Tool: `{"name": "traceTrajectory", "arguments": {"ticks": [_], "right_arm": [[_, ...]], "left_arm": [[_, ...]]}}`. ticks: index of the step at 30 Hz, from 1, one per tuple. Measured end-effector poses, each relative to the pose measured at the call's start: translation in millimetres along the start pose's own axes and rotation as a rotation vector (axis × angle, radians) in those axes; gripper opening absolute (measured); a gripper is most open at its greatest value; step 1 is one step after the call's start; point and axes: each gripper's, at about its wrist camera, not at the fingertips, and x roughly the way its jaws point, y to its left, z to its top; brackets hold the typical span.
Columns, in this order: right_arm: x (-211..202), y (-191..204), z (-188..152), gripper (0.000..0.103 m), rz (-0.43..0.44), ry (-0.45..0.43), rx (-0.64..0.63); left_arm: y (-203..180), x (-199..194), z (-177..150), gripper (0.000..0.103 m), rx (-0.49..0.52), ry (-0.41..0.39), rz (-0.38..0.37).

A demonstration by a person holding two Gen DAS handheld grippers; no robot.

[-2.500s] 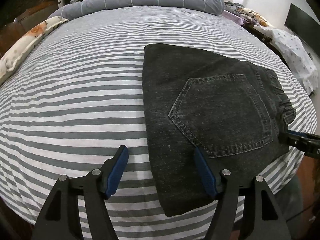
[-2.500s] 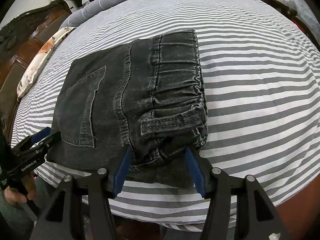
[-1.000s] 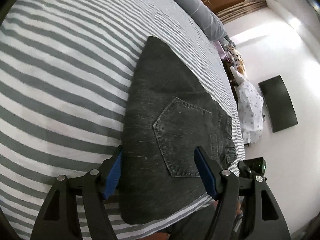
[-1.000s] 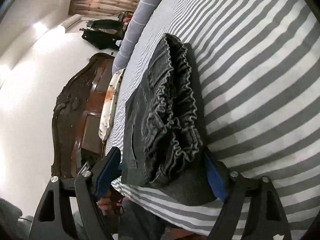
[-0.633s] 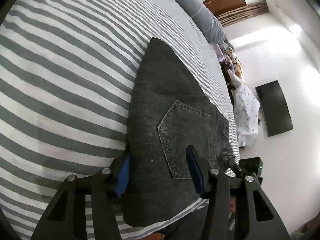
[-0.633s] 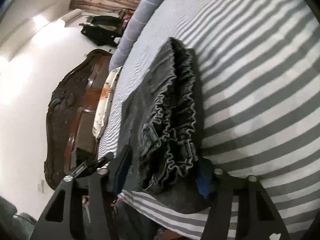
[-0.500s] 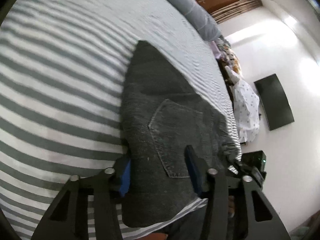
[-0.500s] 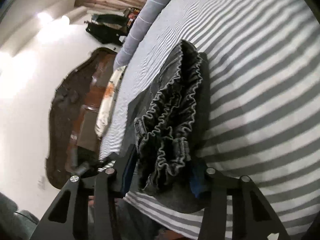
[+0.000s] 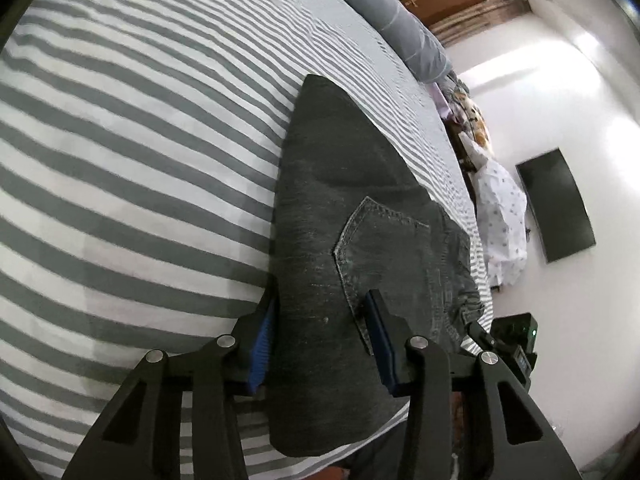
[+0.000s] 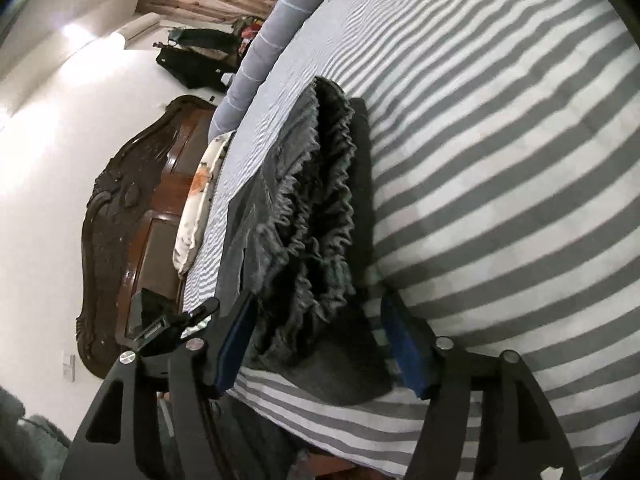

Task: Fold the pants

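Fingers (image 9: 260,344) of left gripper (image 9: 320,340) clamped on folded pants (image 9: 340,208) on striped bed (image 9: 140,140); right gripper (image 10: 316,340) fingers opening, straddling gathered waistband (image 10: 320,200) edge

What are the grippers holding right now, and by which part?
Left gripper clamps the folded pants at their near edge; right gripper jaws are opening around the waistband, not clearly gripping.

Pants (image 9: 320,264) near end hidden behind left gripper (image 9: 320,344) arms. Under-layers of fold unseen. Waistband (image 10: 320,208) blurred, layers indistinct. Right gripper (image 10: 316,340) opening; pad contact with pants unclear. Bed (image 10: 500,160) cut off by frame edges. Person below bed edge dark, unreadable.
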Motion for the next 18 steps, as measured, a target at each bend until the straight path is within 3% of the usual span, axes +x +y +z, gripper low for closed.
{"name": "traceTrajectory", "arguments": {"ticks": [6, 9, 15, 18], "right_arm": [[9.7, 3.9, 10.1, 0.067, 0.122, 0.03, -0.027], [25.5, 16.7, 17.9, 0.068, 0.047, 0.047, -0.089], [30.2, 12.0, 34.6, 0.067, 0.09, 0.023, -0.017], [28.3, 8.8, 31.5, 0.055, 0.083, 0.039, -0.024]], "left_arm": [[-2.4, 5.2, 5.7, 0.045, -0.002, 0.0, 0.003], [-7.7, 10.5, 12.2, 0.045, -0.001, 0.004, 0.008], [-12.7, 21.3, 23.9, 0.046, -0.012, 0.011, 0.011], [-8.9, 21.2, 22.0, 0.046, -0.017, 0.004, -0.009]]}}
